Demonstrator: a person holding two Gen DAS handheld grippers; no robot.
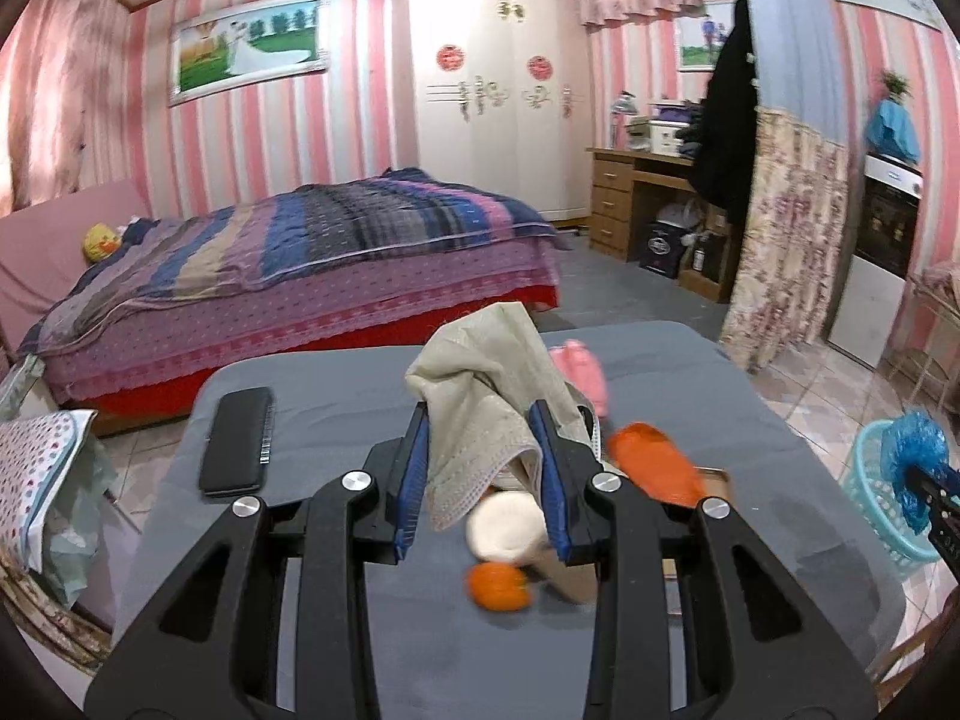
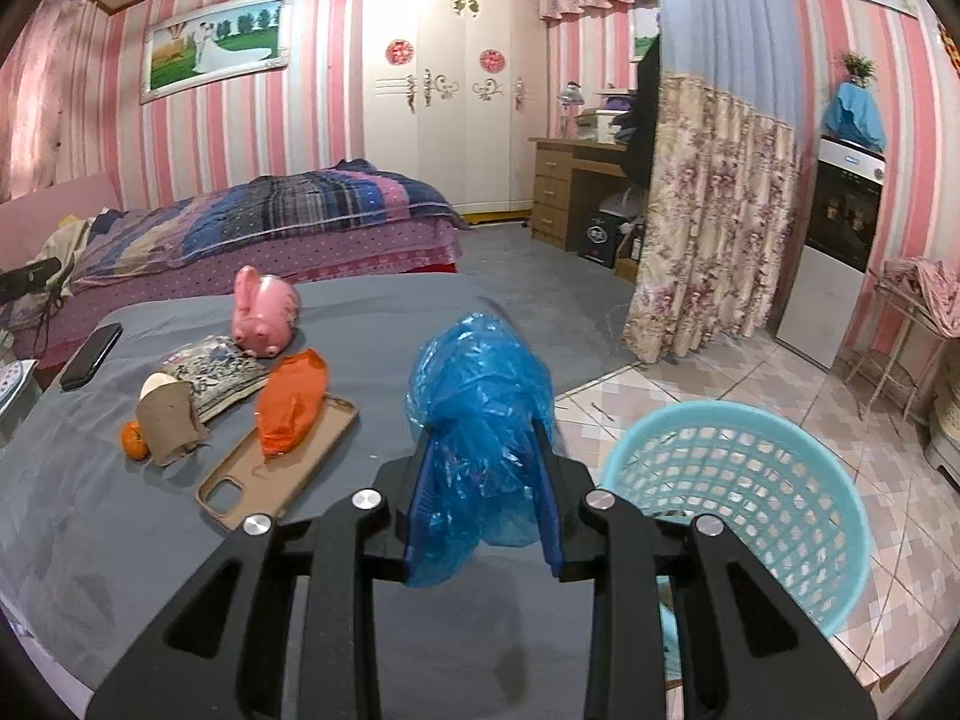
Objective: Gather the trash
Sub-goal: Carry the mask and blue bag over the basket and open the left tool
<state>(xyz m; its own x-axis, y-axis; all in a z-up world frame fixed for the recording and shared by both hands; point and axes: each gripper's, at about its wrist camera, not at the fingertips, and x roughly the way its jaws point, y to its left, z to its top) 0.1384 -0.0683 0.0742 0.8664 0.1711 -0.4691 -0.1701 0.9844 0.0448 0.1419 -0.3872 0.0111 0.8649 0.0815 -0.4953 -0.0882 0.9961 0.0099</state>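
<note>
My left gripper is shut on a beige crumpled cloth-like wrapper and holds it above the grey table. My right gripper is shut on a crumpled blue plastic bag, near the table's right edge, just left of the light blue mesh basket. The basket and the blue bag also show at the right of the left wrist view. On the table lie an orange wrapper, brown torn paper and a small orange fruit.
A black phone, a brown phone case, a pink rabbit figure and a patterned pouch lie on the table. A bed stands behind. A floral curtain and tiled floor are at the right.
</note>
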